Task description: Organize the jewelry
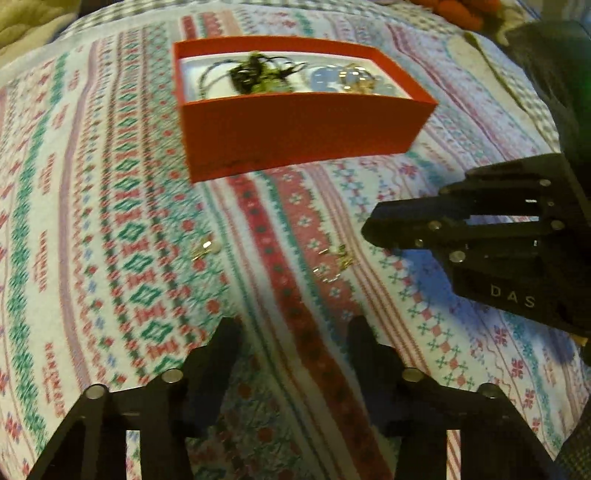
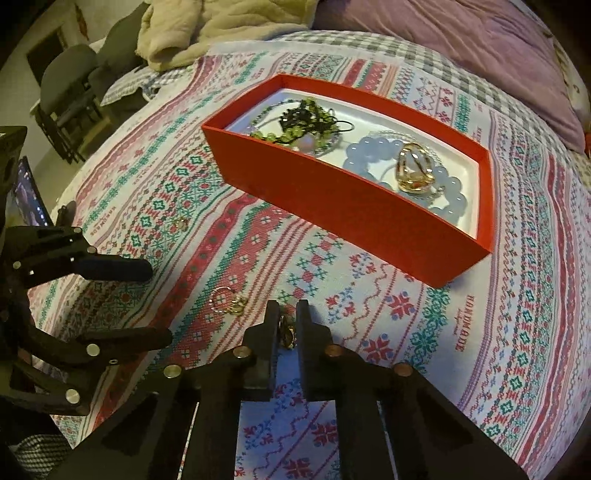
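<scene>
A red box [image 1: 303,133] [image 2: 354,218] with a white floor holds a green and black bead tangle [image 2: 306,122], a pale blue bead bracelet [image 2: 369,155] and a gold ring [image 2: 413,173]. My right gripper [image 2: 287,314] is shut on a small gold piece [image 2: 287,334] just above the cloth; it shows in the left wrist view [image 1: 369,230] at the right. My left gripper [image 1: 293,328] [image 2: 159,302] is open and empty. A pearl earring [image 1: 205,249] [image 2: 181,222] and a thin ring with gold pieces [image 1: 334,264] [image 2: 227,301] lie loose on the cloth.
A patterned red, green and white cloth [image 2: 480,332] covers the bed. A cream blanket [image 2: 207,26] and a purple quilt [image 2: 461,44] lie behind the box. Grey chairs [image 2: 70,85] and a lit screen [image 2: 27,199] stand off the left edge.
</scene>
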{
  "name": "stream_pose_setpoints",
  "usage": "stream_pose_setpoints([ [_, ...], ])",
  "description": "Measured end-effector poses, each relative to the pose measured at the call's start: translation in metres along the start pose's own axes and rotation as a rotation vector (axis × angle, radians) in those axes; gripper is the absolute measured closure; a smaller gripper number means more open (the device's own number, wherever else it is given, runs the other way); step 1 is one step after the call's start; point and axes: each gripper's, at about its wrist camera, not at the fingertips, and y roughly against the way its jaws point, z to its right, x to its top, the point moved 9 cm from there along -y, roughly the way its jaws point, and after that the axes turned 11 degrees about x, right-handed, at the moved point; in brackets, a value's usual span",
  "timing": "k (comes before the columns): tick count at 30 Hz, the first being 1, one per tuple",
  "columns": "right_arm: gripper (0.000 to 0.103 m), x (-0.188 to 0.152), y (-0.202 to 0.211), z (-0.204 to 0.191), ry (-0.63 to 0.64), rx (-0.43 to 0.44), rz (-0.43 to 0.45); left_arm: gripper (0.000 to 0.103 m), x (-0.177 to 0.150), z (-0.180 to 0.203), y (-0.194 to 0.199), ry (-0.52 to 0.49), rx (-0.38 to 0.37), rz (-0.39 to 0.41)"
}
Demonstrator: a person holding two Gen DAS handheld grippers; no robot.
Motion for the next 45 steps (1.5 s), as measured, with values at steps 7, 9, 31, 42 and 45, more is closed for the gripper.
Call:
stream_pose_setpoints([
  [7, 0.096, -0.005, 0.007, 0.004, -0.015, -0.002, 0.002, 0.064, 0.014, 0.016, -0.017, -0.076, -0.020, 0.017],
  [9, 0.096, -0.007, 0.010, 0.006, -0.018, -0.004, 0.003, 0.065, 0.019, 0.021, -0.021, -0.095, -0.015, 0.027],
  [31, 0.097, -0.016, 0.035, 0.000, -0.006, 0.016, 0.023, 0.103, 0.007, 0.018, -0.010, -0.184, 0.044, 0.045],
  [42, 0.097, -0.027, 0.043, -0.001, -0.047, 0.050, 0.017, 0.103, -0.010, 0.009, 0.003, -0.160, 0.029, 0.033],
  [45, 0.096, -0.030, 0.045, -0.002, -0.069, 0.095, 0.025, 0.096, -0.012, 0.006, 0.008, -0.151, 0.020, 0.048],
])
